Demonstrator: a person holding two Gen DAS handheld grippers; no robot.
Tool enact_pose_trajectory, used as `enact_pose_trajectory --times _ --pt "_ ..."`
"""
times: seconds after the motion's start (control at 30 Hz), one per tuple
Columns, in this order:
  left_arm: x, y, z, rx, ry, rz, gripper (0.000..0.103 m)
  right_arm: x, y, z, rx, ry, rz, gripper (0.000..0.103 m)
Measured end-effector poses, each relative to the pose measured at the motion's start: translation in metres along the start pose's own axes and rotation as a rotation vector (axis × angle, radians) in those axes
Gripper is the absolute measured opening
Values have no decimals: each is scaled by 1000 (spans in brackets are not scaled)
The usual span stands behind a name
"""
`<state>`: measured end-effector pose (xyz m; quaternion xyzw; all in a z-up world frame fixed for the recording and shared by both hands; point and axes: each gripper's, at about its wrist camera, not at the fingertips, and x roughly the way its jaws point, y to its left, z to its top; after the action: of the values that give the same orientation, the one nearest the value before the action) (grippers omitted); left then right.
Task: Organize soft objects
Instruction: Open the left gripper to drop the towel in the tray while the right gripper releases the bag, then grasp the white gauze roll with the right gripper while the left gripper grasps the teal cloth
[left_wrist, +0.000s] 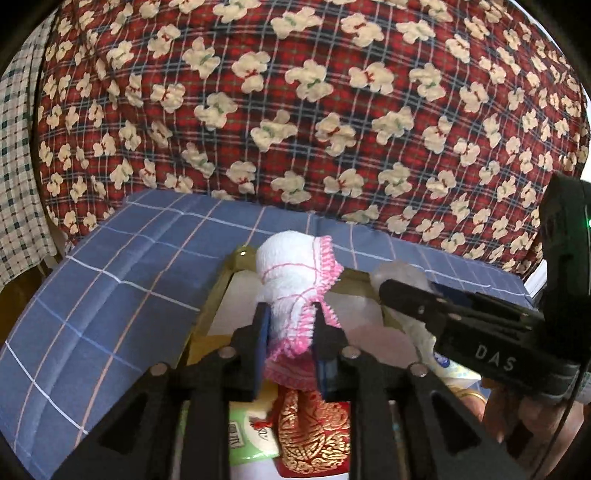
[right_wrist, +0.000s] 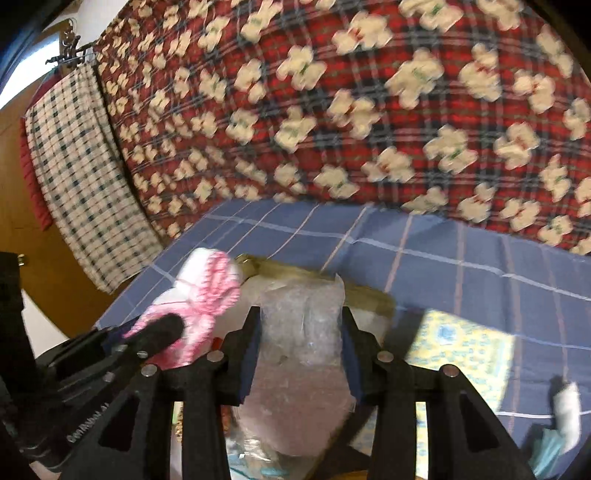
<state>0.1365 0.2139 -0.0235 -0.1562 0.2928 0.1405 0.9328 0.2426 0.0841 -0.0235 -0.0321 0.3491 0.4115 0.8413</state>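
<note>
A white knitted cloth with pink trim (left_wrist: 295, 273) stands between the pads of my left gripper (left_wrist: 290, 314), which is shut on it. It hangs over a gold-rimmed box (left_wrist: 218, 299) with a white inside. The right gripper (left_wrist: 406, 291) reaches in from the right beside it. In the right wrist view, my right gripper (right_wrist: 301, 321) is shut on a clear plastic bag (right_wrist: 303, 350) of pale soft stuff, held over the same box (right_wrist: 295, 271). The left gripper (right_wrist: 162, 332) and its pink-trimmed cloth (right_wrist: 210, 284) are at the left.
The box rests on a blue checked sheet (left_wrist: 110, 295), with a red plaid quilt with cream bears (left_wrist: 295, 110) behind. A red and gold pouch (left_wrist: 314, 432) and a green pack (left_wrist: 251, 435) lie below the left gripper. A yellow patterned cloth (right_wrist: 461, 350) lies right of the box.
</note>
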Motion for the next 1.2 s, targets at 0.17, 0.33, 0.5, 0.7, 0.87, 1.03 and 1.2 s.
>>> enact_pose_trajectory --times 0.17,0.33,0.5,0.7,0.87,1.03,1.2 --pt "-12 8 -4 -19 -42 38 70 -5 4 -8 -12 -11 6 64" --pt "-21 7 -8 -32 -59 10 74 -23 -10 -15 36 -45 40 66" --pt "-28 -2 -16 -26 -75 -10 75 -56 -30 -28 47 -100 35 66" --pt "-38 -32 -28 -2 -88 -68 75 -98 -80 -52 97 -167 -44 67" --pt "-45 -80 -42 74 -103 -127 78 -133 -135 -81 157 -216 -198 67" --pt "-38 -133 -57 146 -91 -180 85 -149 -181 -105 195 -202 -315 66" --pt "-22 -179 -68 188 -61 -192 85 -150 -206 -112 212 -189 -364 66"
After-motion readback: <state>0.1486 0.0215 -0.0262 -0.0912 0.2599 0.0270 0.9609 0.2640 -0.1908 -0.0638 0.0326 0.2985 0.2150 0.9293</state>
